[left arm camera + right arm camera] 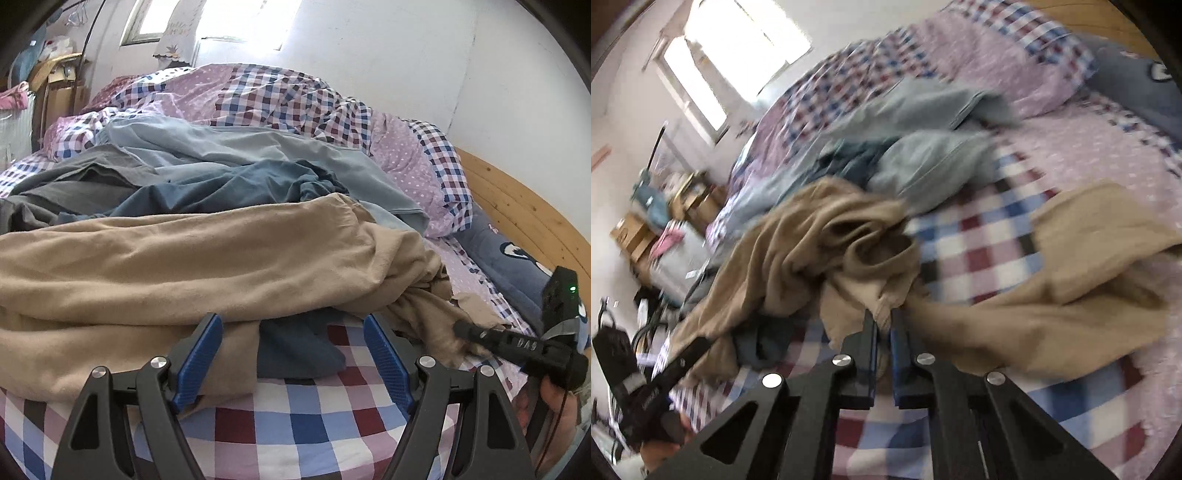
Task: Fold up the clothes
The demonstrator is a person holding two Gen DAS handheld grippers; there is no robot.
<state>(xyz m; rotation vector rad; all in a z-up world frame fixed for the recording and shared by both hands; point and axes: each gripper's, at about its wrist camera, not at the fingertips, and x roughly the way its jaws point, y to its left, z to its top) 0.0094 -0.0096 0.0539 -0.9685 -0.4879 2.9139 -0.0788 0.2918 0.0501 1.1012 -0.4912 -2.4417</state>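
Tan fabric first: the tan garment (177, 258) lies crumpled on the checked bedsheet (295, 417), nearest us of all the clothes, with no fold made in it that we can see. We read the task as barely begun.

Right hand-held gripper (884, 321): jaws pressed together, pinching an edge of the tan garment, with cloth bunched between the blue pads. The view is blurred, so we cannot tell which part of the garment this is.

Left hand-held gripper (293, 332): jaws spread, empty, hovering at the near edge of the tan garment; a dark blue scrap of cloth (299, 350) shows between them, not gripped.

Beyond the tan garment, a heap awaits: a teal piece (229, 188), a pale blue piece (236, 144), a grey piece (74, 184), all tangled. Behind them, the checked quilt (266, 96).

Left to do, as we judge it: spread the tan garment flat, fold it, then the rest. No folded stack is in view.
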